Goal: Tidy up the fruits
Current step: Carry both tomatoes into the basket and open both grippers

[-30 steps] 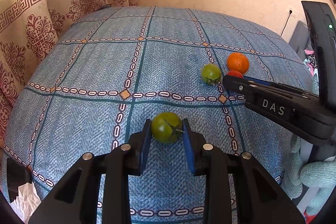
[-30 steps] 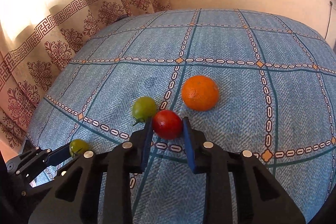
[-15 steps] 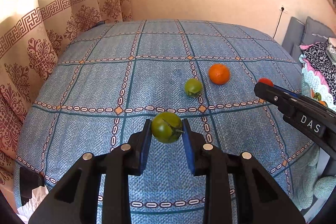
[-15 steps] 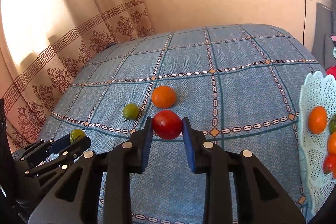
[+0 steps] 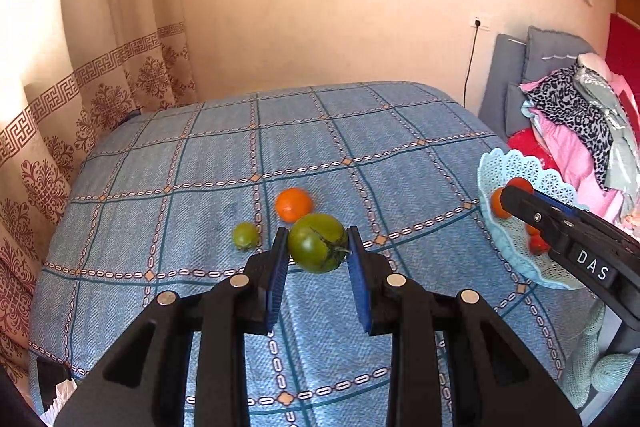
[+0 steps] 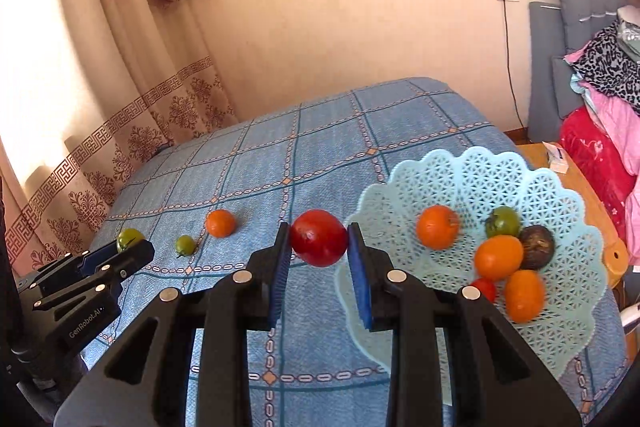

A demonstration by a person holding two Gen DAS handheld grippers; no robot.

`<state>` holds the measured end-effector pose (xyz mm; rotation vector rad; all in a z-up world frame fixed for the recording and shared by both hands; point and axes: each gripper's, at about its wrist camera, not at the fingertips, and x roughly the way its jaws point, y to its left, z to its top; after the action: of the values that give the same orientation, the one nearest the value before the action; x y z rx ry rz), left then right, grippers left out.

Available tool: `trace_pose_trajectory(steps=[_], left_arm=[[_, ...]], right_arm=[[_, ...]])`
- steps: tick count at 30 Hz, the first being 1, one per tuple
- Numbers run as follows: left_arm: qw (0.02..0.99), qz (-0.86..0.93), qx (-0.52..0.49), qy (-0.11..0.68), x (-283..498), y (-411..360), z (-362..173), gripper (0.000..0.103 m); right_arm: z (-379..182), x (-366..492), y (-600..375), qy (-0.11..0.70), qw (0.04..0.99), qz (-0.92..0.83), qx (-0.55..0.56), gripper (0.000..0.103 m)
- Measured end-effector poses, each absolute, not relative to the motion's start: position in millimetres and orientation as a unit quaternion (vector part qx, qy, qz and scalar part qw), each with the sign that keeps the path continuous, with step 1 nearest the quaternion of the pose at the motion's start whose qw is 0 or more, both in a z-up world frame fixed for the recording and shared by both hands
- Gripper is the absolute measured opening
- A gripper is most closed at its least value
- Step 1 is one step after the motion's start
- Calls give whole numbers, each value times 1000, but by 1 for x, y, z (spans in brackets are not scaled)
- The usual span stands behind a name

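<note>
We hold a fruit in each tool. Our left gripper is clamped on a large green tomato, its blue pads pressing the fruit from both sides, stem end turned toward the right pad. The tomato hangs clear above the blue checked bedspread, over the middle of the bed rather than any edge.

Our right gripper is clamped the same way on a red tomato, which sits squarely between the pad tips. It hangs just beside the left rim of the pale blue lattice basket, not yet over the basket's bowl. The basket rests at the right edge of the bed and already carries oranges, a green tomato, a dark fruit and a small red one.

Two fruits lie loose on the bedspread, near its middle: an orange and a small green tomato, close together but not touching. In the left wrist view both sit just beyond our held green tomato, the orange directly behind it and the small tomato off to the left of the left pad. In the right wrist view they lie well to the left of the red tomato, between our two tools.
</note>
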<state>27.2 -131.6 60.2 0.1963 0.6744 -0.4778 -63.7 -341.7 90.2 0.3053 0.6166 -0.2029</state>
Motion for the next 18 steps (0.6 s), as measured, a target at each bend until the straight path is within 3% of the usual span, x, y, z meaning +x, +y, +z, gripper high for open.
trace_pose_trajectory(steps=[18], left_arm=[[874,-327,134,333,-6,-259,55,29]], right_arm=[[72,-142,-431,307,918,-182,171,29]])
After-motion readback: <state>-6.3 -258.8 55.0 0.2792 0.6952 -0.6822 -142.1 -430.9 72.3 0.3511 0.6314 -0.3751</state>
